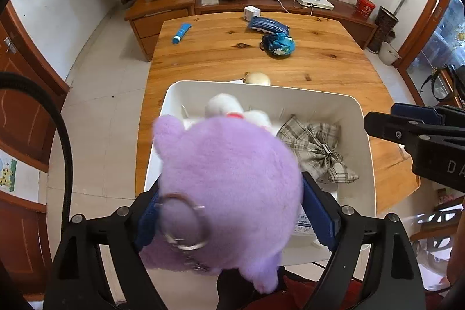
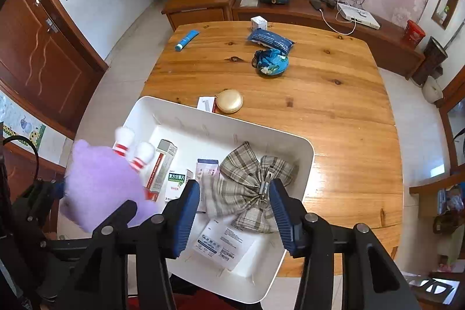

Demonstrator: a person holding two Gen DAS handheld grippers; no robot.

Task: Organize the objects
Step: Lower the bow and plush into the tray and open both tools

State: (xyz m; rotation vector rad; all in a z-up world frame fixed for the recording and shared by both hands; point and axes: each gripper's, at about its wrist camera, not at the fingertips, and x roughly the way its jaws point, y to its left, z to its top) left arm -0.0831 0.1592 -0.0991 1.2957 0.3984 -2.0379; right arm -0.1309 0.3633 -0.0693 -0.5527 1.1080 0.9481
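Note:
My left gripper (image 1: 229, 220) is shut on a purple plush toy (image 1: 229, 193) and holds it above the near left part of the white bin (image 1: 366, 164). The plush also shows in the right wrist view (image 2: 101, 185), over the bin's left rim (image 2: 133, 109). My right gripper (image 2: 235, 211) is open and empty above the bin, over a plaid fabric bow (image 2: 250, 179). The bin holds the bow (image 1: 316, 147), white bowling-pin plush toys (image 2: 136, 153), medicine boxes (image 2: 177, 179) and a flat white packet (image 2: 221, 243). In the left wrist view the right gripper (image 1: 377, 124) enters from the right.
The bin sits at the near edge of a wooden table (image 2: 334, 112). On the table are a gold round case (image 2: 229, 100), a small white box (image 2: 205, 103), a teal pouch (image 2: 271, 63), a blue packet (image 2: 270, 38), a blue tube (image 2: 187, 40) and a white cube (image 2: 258, 23).

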